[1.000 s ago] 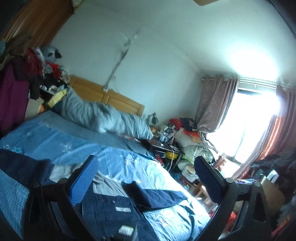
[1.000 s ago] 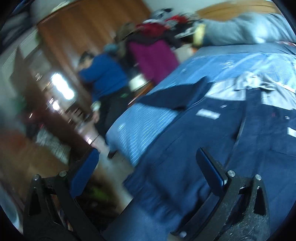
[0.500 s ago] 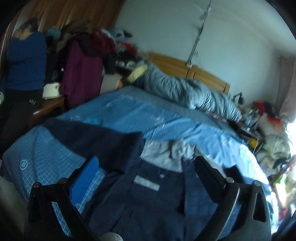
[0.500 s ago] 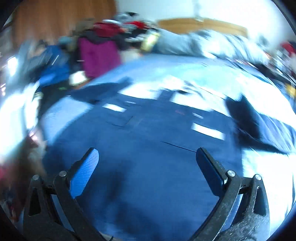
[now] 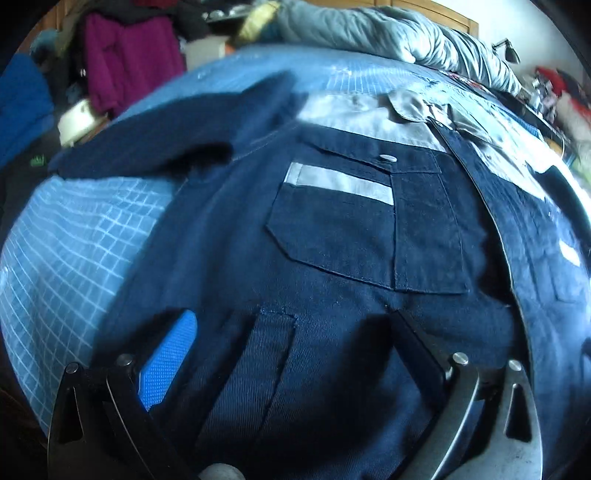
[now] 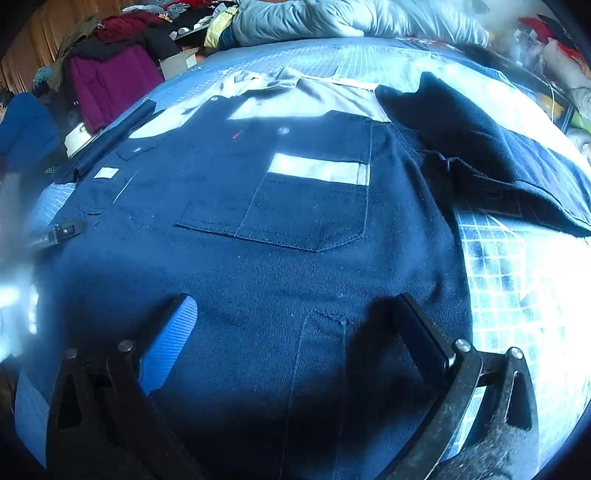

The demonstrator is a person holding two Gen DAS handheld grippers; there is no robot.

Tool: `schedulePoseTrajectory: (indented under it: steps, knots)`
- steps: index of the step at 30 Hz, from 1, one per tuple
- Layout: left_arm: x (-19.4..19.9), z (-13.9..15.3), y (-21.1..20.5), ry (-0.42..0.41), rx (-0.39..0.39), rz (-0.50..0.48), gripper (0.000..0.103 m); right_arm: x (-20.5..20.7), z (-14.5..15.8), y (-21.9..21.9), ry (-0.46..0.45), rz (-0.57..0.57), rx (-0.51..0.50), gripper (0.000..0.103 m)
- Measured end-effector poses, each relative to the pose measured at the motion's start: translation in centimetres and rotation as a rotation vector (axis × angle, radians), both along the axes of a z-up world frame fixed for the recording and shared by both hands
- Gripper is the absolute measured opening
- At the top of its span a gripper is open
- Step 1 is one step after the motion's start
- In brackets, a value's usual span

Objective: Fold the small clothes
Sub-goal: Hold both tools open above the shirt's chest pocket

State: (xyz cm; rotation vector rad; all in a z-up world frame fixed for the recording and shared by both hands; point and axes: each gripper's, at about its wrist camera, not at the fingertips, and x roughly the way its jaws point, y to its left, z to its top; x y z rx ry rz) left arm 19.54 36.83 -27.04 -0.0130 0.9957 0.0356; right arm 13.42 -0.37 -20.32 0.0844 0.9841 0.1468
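A navy work jacket (image 5: 332, 266) with grey shoulders, grey chest stripes and flap pockets lies spread front-up on a blue checked bed. One sleeve stretches to the upper left in the left wrist view, the other sleeve (image 6: 491, 147) to the upper right in the right wrist view. My left gripper (image 5: 288, 328) hovers open just above the lower left front of the jacket. Over the lower right front, the right gripper (image 6: 291, 314) is open too, with the jacket (image 6: 303, 221) filling that view. Neither holds anything.
The blue checked bedsheet (image 5: 74, 240) shows at the jacket's sides. A grey duvet (image 5: 388, 33) is heaped at the headboard. Clothes, with a purple garment (image 5: 129, 62), pile up beside the bed at the upper left. A person in blue (image 6: 22, 129) stands by the bed's left edge.
Both grippers swung down from looking across the room to close above the jacket's lower front. Both stay open.
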Motion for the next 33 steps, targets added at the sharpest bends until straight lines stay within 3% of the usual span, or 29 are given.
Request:
schedulePoseTrajectory:
  steps: [33]
  knots:
    - [-0.3, 0.8, 0.3, -0.008, -0.008, 0.0, 0.103, 1.3, -1.2, 0.0, 0.004, 0.042, 0.003, 0.103]
